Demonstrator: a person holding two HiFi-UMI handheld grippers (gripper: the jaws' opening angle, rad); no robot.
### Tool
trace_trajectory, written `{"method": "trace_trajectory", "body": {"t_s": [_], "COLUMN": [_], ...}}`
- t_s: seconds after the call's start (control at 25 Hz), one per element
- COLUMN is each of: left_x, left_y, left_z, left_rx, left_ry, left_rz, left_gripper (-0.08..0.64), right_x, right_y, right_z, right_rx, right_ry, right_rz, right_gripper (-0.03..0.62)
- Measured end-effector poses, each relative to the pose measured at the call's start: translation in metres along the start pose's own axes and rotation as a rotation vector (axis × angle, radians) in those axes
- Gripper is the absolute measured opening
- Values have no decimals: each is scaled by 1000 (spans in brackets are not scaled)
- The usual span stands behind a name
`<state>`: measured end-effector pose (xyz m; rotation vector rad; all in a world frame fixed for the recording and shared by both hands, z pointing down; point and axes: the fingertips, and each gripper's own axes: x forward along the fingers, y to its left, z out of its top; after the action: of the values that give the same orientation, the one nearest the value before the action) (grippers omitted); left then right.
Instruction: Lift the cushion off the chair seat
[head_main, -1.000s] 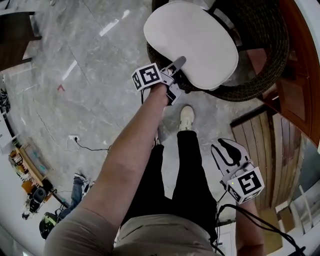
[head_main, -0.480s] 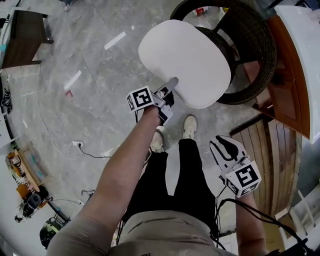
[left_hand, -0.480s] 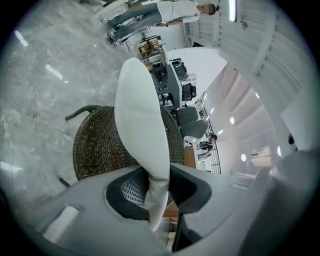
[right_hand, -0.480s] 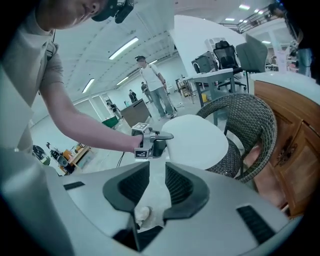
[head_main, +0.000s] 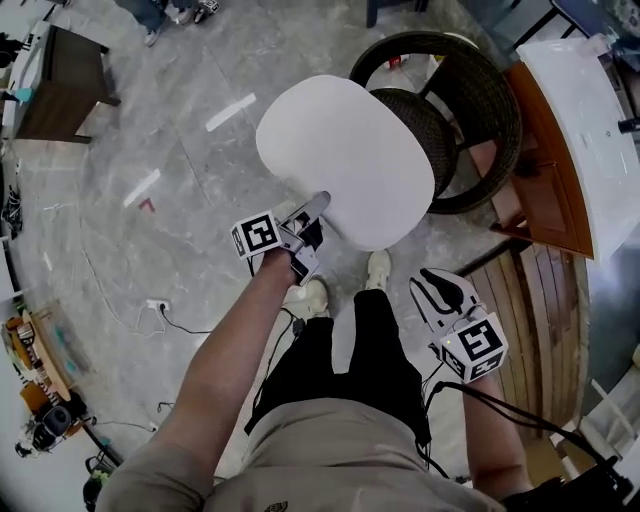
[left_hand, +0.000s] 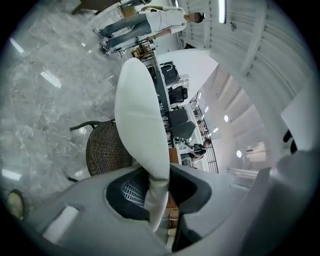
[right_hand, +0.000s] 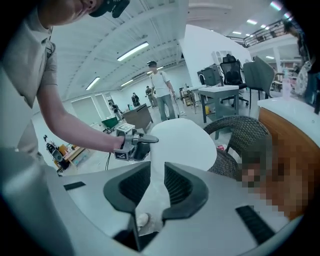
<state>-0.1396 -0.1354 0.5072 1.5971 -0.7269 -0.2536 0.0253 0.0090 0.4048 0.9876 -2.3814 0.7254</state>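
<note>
While the left gripper (head_main: 316, 207) is clamped on the near edge of the white cushion (head_main: 345, 160), the cushion hangs in the air off the seat of the wicker chair (head_main: 492, 108), over the grey stone floor (head_main: 150, 120). In the head view the cushion spreads away from the gripper and overlaps the front of the chair seat. One finger lies on top of the cushion's rim and the other sits underneath.

The left gripper view shows the cushion edge-on, standing upright. Its lower rim is pinched thin between the two fingers (left_hand: 133, 192), which are drawn in narrow and press on it from both sides. The rest of the cushion fans out beyond the fingertips, with the chair behind it.

The right gripper (head_main: 440, 287) is held low at the person's right side, near the right leg and well apart from the cushion. Its jaws are closing, a slim gap remains between them, and nothing is caught in that gap. In the right gripper view, the cushion shows only in the distance past the fingertips, held up by the other gripper in front of the chair.
</note>
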Motion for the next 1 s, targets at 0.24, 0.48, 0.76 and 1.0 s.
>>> {"method": "trace_trajectory", "body": {"t_s": [0.24,0.48,0.76,1.0], "left_x": [-66,-131,-204,-263], "left_y": [-44,-84,-110,-122], "left_z": [7,12,17,12], "left_rx": [18,-4,20,50], "left_ry": [-29,-58,-100,-126], "left_rz": [-24,-77,-67,-62], "left_gripper": [97,97,97,97], "right_x": [-13,-27,-47,-62], "right_y": [43,87,126,154], "right_z": [29,56,75,88], "right_rx": [-45,-78,-108,-145], "right_ry": [-30,-63,-107,-143], "right_rz": [-13,-35,-53,-85], "right_gripper": [94,89,84,78]}}
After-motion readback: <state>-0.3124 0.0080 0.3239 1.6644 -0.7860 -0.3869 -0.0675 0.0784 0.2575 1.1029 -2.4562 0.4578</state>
